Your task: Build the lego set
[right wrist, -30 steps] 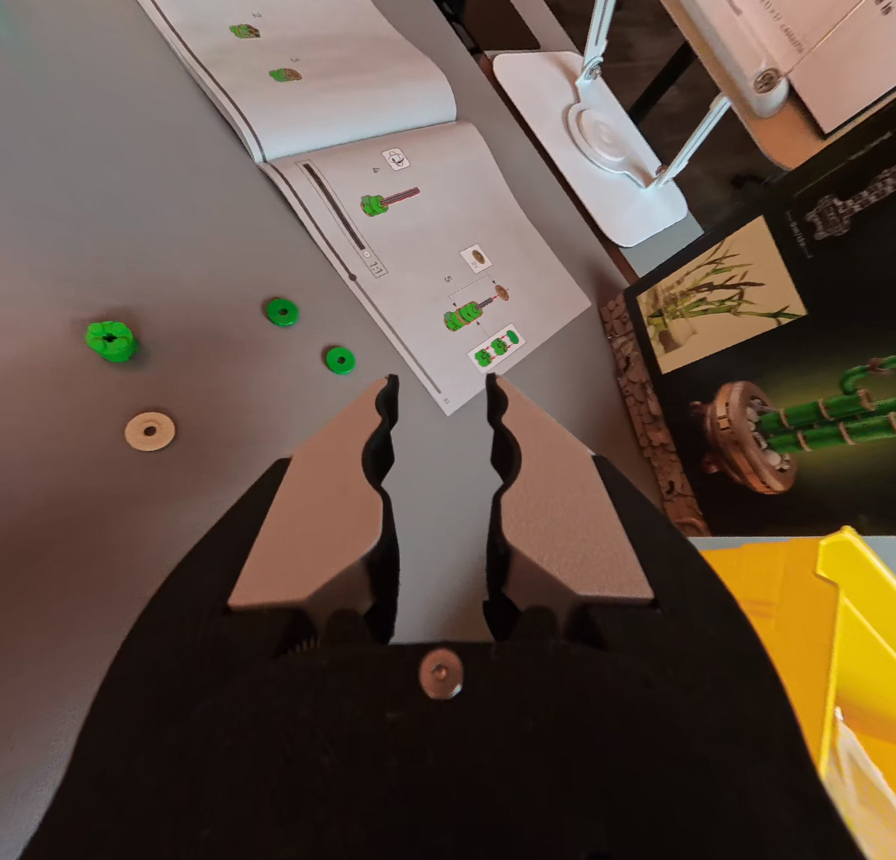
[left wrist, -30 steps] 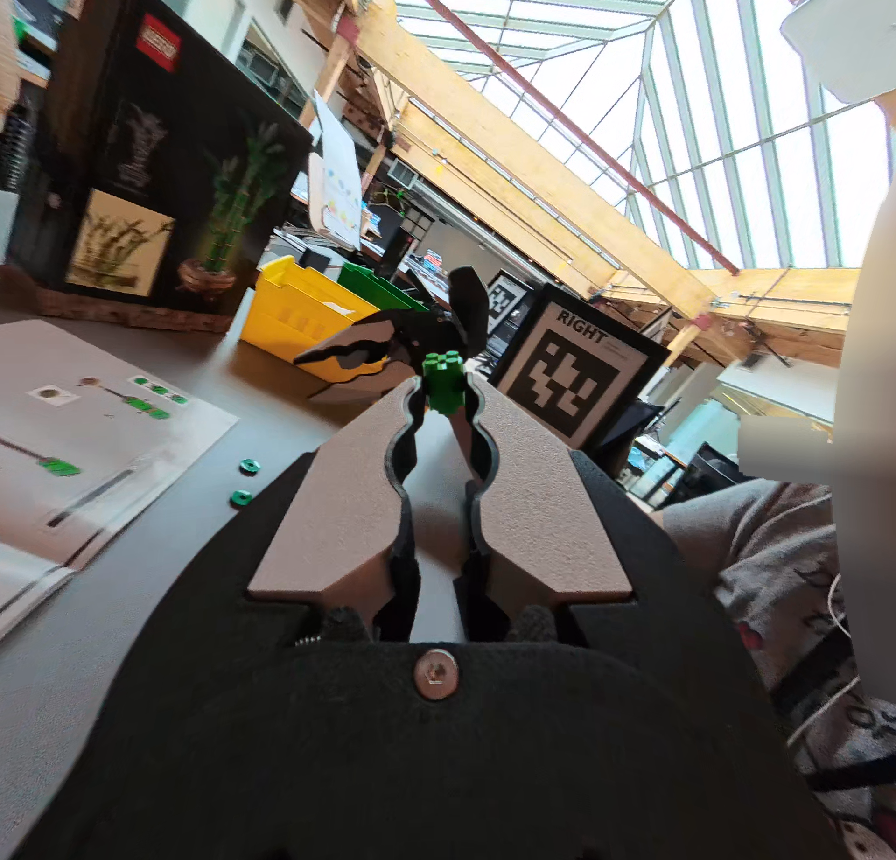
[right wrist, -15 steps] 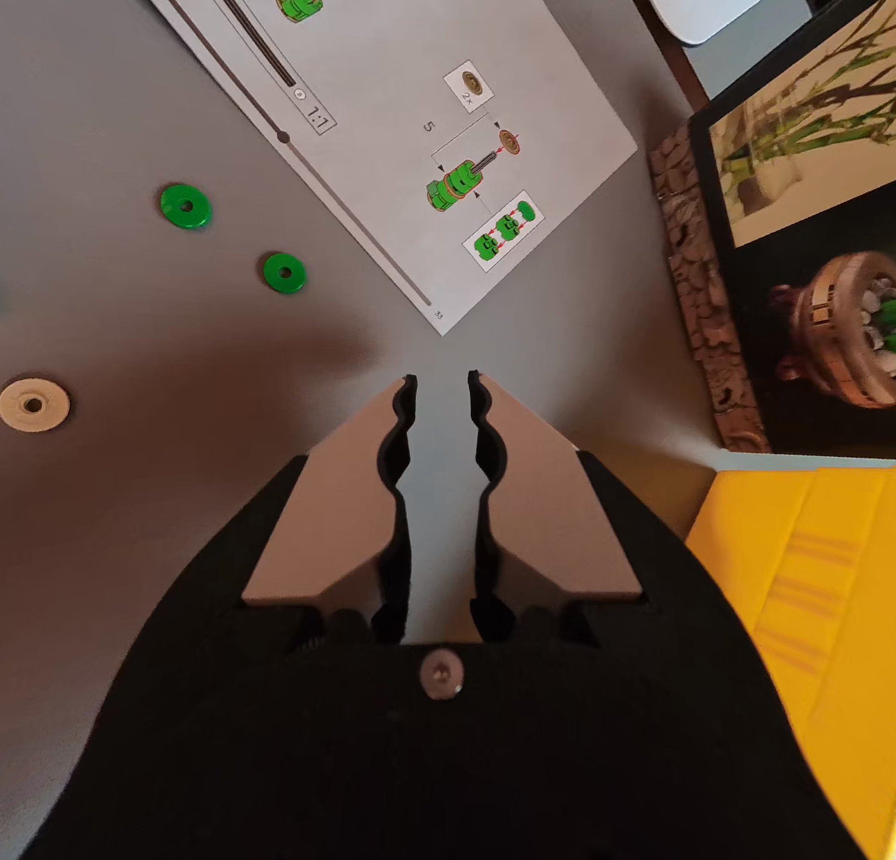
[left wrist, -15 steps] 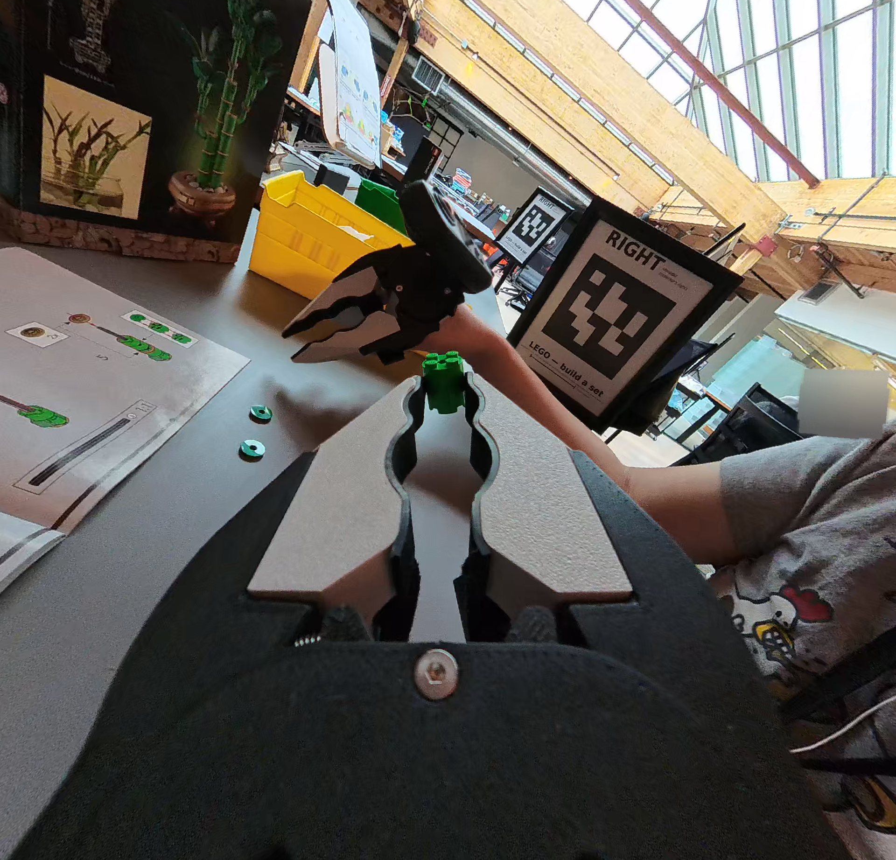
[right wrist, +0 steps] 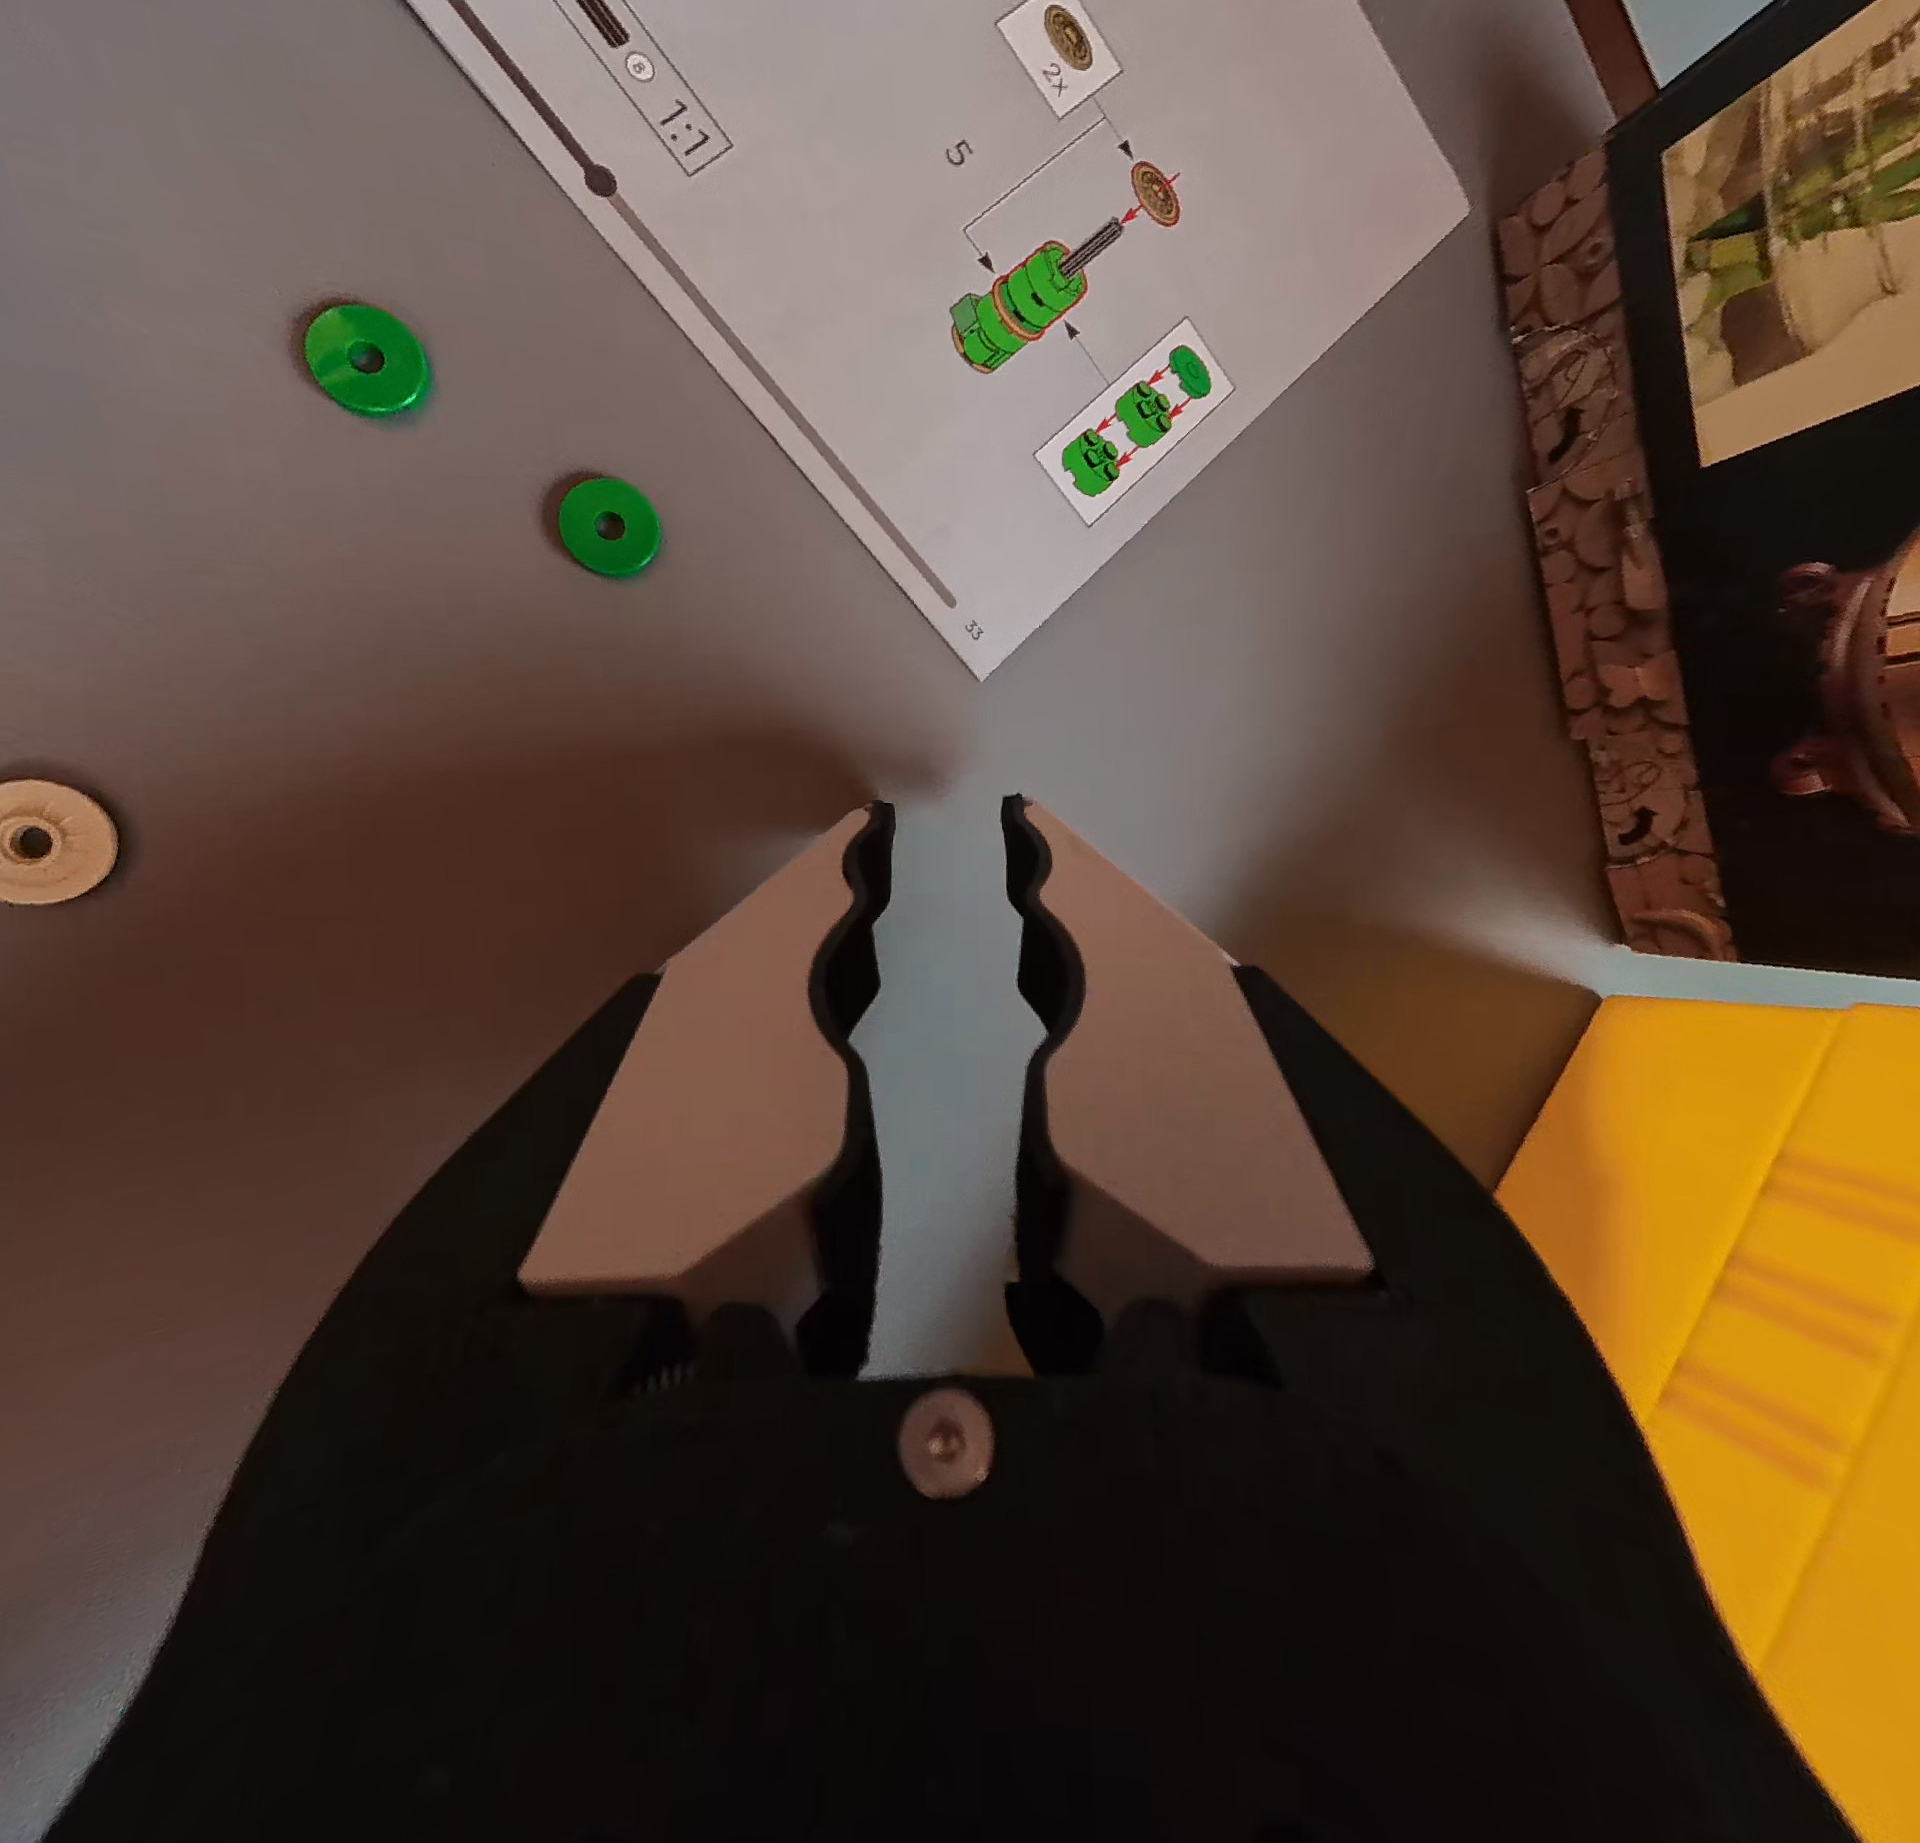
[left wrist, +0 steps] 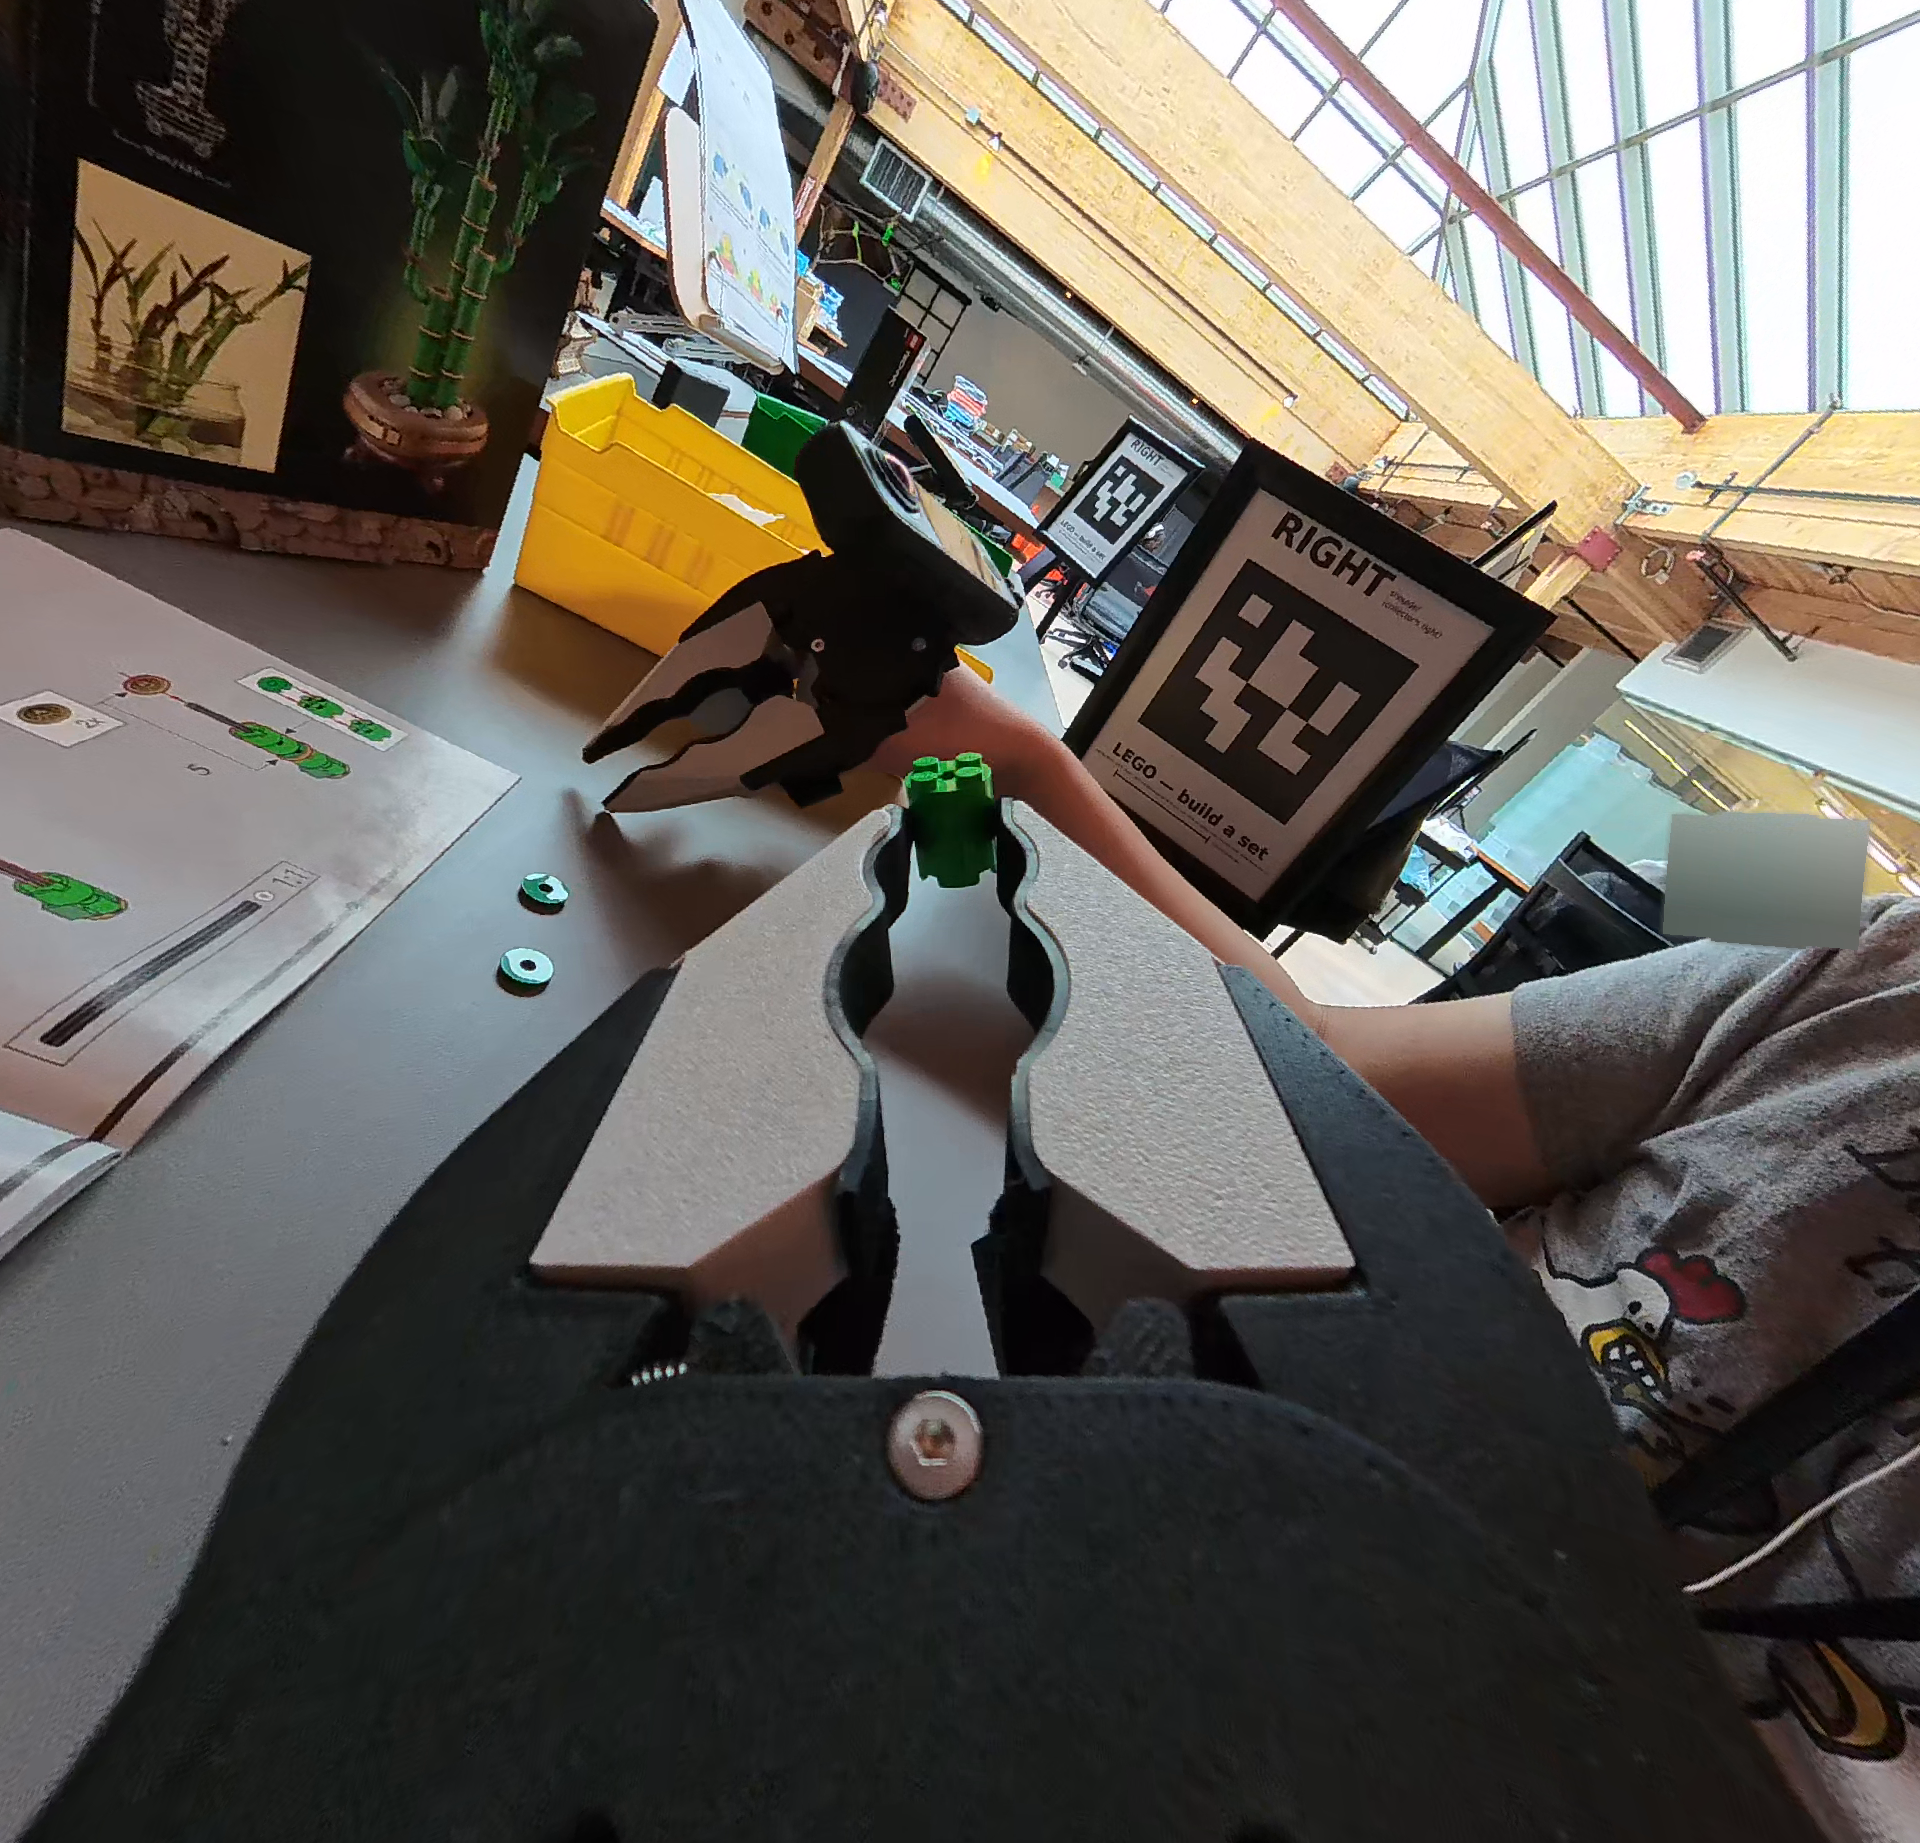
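left wrist view: left gripper (left wrist: 948, 825) clamps green brick (left wrist: 950, 814).

Writing showed on the open instruction page (right wrist: 935, 183) lying on the counter (right wrist: 208, 598): small printed numerals beside the build diagrams and at the page corner. A black-framed sign (left wrist: 1278, 713) with a black-and-white block pattern carried a bold heading and a line of print below, as did a smaller sign (left wrist: 1127, 489) behind it. The dark set box (left wrist: 260, 183) bore pale lettering too small to read.
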### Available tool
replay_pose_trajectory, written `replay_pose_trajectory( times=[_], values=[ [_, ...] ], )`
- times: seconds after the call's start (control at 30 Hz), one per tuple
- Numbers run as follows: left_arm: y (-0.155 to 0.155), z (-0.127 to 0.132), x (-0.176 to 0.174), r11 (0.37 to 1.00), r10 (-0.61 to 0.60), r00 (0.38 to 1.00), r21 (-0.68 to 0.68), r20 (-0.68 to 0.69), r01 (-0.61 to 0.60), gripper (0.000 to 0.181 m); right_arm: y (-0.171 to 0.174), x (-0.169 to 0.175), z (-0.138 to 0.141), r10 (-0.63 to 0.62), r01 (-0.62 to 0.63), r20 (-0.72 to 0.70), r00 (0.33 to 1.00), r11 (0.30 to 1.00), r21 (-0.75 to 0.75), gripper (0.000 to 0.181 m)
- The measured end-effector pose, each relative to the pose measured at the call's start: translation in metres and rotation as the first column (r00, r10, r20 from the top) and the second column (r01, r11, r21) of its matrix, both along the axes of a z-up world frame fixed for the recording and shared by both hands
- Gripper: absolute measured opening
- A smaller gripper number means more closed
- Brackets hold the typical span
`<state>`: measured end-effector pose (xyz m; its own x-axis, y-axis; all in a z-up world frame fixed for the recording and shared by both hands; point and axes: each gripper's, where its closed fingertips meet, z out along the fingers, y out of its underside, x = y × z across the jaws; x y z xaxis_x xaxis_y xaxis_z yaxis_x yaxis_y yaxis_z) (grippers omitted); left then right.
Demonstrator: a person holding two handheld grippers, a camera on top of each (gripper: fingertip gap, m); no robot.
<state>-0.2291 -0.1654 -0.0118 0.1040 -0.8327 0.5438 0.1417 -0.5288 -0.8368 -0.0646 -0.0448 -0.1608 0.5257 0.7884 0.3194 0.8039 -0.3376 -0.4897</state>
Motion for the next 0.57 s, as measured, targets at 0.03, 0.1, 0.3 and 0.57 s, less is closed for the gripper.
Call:
replay_pose_trajectory(
  times=[0.03, 0.1, 0.3, 0.57],
  values=[
    [0.0, 0.0, 0.0, 1.0, 0.001, 1.0, 0.0, 0.002, -0.001, 0.014, 0.0, 0.001, 0.0, -0.003, 0.003, 0.001, 1.0, 1.0, 0.002, 0.021],
    [0.0, 0.002, -0.001, 1.0, 0.001, 1.0, -0.003, 0.01, 0.0, 0.013, 0.001, 0.002, 0.001, -0.007, 0.007, 0.0, 1.0, 1.0, 0.005, 0.021],
    [-0.003, 0.013, -0.005, 0.999, -0.037, 0.995, -0.029, 0.09, 0.04, 0.013, 0.001, 0.001, 0.001, -0.002, 0.002, 0.01, 1.0, 1.0, 0.008, 0.023],
    [-0.03, 0.051, -0.014, 0.972, -0.218, 0.918, -0.015, 0.331, 0.236, 0.013, 0.002, -0.012, 0.023, 0.01, -0.006, -0.058, 0.998, 0.997, 0.077, 0.028]
  ],
)
